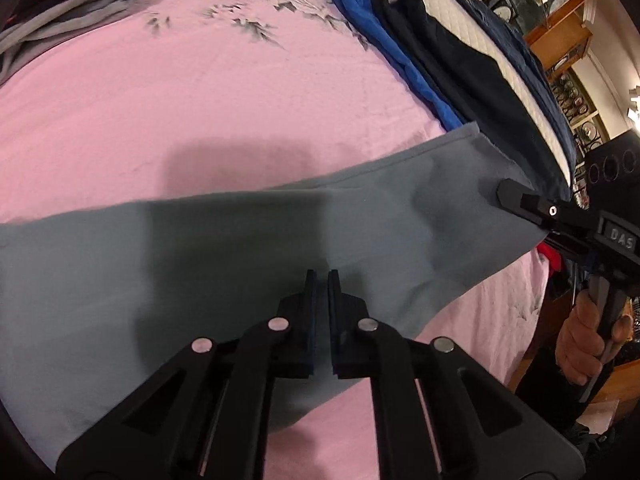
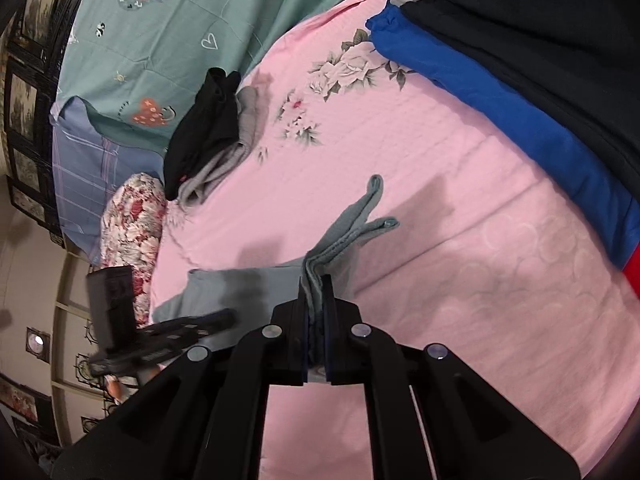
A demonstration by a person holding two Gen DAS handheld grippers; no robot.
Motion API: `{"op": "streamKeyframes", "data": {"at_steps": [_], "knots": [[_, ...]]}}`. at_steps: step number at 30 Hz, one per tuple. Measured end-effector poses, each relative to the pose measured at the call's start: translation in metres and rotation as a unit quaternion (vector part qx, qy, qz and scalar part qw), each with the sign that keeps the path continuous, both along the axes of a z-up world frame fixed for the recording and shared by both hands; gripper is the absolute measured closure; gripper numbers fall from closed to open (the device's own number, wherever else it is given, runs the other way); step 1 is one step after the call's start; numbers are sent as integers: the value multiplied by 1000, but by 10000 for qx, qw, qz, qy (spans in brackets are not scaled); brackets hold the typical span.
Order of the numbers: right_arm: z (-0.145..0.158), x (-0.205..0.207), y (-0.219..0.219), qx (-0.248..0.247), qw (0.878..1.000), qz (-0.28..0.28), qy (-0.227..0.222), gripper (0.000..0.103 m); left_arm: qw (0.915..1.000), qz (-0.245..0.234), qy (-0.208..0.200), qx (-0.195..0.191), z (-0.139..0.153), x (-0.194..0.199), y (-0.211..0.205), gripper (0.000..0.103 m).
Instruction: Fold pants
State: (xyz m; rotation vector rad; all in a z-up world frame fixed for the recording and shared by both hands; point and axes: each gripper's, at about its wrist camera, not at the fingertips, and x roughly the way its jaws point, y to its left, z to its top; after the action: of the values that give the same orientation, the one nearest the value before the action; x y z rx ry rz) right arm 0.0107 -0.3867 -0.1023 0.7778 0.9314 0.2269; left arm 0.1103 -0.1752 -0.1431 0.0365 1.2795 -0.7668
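Our right gripper clamps the grey pants at one end, their length running toward our closed, empty-looking left gripper.

Bed cover: pink quilted spread with a grey-and-white flower print.
Head of bed: teal sheet printed with hearts; a red floral pillow beside it.
Furniture: wooden display cabinet with glass fronts.
Wall: cream, hung with dark-framed pictures.
Light: warm, indoor.
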Motion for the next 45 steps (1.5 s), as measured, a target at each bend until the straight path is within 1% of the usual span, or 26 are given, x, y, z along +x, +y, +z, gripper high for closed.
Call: {"op": "streamKeyframes", "data": {"at_steps": [2, 3, 5, 7, 8, 10, 11, 13, 15, 18, 20, 21, 24, 26, 27, 29, 31, 34, 37, 39, 40, 41, 42, 43, 44, 45], "knots": [[-3, 2, 2, 67, 10000, -23, 25, 98, 9997, -48, -205, 84, -1, -4, -8, 98], [-4, 2, 4, 87, 9999, -31, 53, 98, 9996, -93, -232, 109, 0, -7, -7, 98], [-7, 5, 5, 129, 9999, 7, 96, 98, 9999, -72, 10, -103, 4, -5, 7, 98], [-7, 8, 7, 158, 9998, 30, 118, 98, 9991, 172, -29, -390, 17, -1, 33, 97], [-5, 9, 9, 180, 9998, 41, 109, 98, 9979, 379, -95, -515, 24, 2, 52, 96], [-1, 10, 12, 184, 9998, 58, 78, 98, 9946, 789, -144, -655, 33, 9, 93, 92], [1, 10, 14, 178, 9998, 71, 67, 98, 9920, 1069, -214, -642, 36, 10, 118, 91], [5, 12, 20, 151, 9998, 81, 59, 98, 9849, 1618, -434, -429, 38, 10, 165, 91], [9, 15, 27, 112, 9998, 142, 40, 98, 9743, 2164, -594, -186, 35, 7, 215, 91], [14, 22, 47, 15, 9996, 284, 38, 98, 9619, 2669, -541, -229, 27, 1, 273, 91], [18, 31, 67, -46, 9988, 485, 51, 98, 9563, 2871, -518, -220, 21, 1, 300, 91], [19, 36, 79, -79, 9981, 602, 60, 98, 9551, 2914, -471, -269, 17, 1, 308, 91], [22, 52, 122, -229, 9947, 994, 94, 98, 9582, 2807, -345, -426, 6, 2, 317, 91], [21, 66, 156, -358, 9909, 1289, 137, 98, 9610, 2721, -264, -417, -3, 6, 320, 90], [20, 73, 170, -425, 9889, 1415, 161, 98, 9613, 2700, -310, -458, -3, 7, 320, 87], [14, 89, 207, -505, 9836, 1711, 268, 98, 9629, 2617, -390, -538, -4, 6, 321, 86], [7, 99, 240, -666, 9775, 1974, 329, 98, 9626, 2586, -464, -664, -7, 7, 321, 86], [-10, 108, 287, -839, 9664, 2367, 546, 98, 9610, 2583, -336, -929, -11, 10, 327, 86], [-25, 109, 318, -1064, 9554, 2652, 740, 98, 9571, 2628, -132, -1217, -15, 14, 334, 86], [-31, 108, 329, -1419, 9498, 2673, 794, 98, 9565, 2631, -91, -1262, -16, 15, 335, 86], [-34, 108, 332, -1518, 9475, 2685, 840, 94, 9568, 2625, -111, -1243, -16, 15, 333, 86], [-34, 108, 332, -1518, 9475, 2685, 840, 94, 9575, 2614, -144, -1211, -15, 14, 332, 86], [-34, 108, 333, -1482, 9482, 2680, 849, 81, 9581, 2604, -175, -1178, -15, 13, 331, 86], [-32, 109, 333, -1378, 9489, 2701, 870, 62, 9589, 2593, -207, -1136, -14, 14, 330, 86], [-29, 109, 333, -1212, 9505, 2716, 900, 58, 9594, 2584, -232, -1109, -14, 14, 328, 86], [-22, 108, 330, -1054, 9539, 2679, 847, 57, 9596, 2580, -244, -1098, -14, 13, 328, 86]]}}
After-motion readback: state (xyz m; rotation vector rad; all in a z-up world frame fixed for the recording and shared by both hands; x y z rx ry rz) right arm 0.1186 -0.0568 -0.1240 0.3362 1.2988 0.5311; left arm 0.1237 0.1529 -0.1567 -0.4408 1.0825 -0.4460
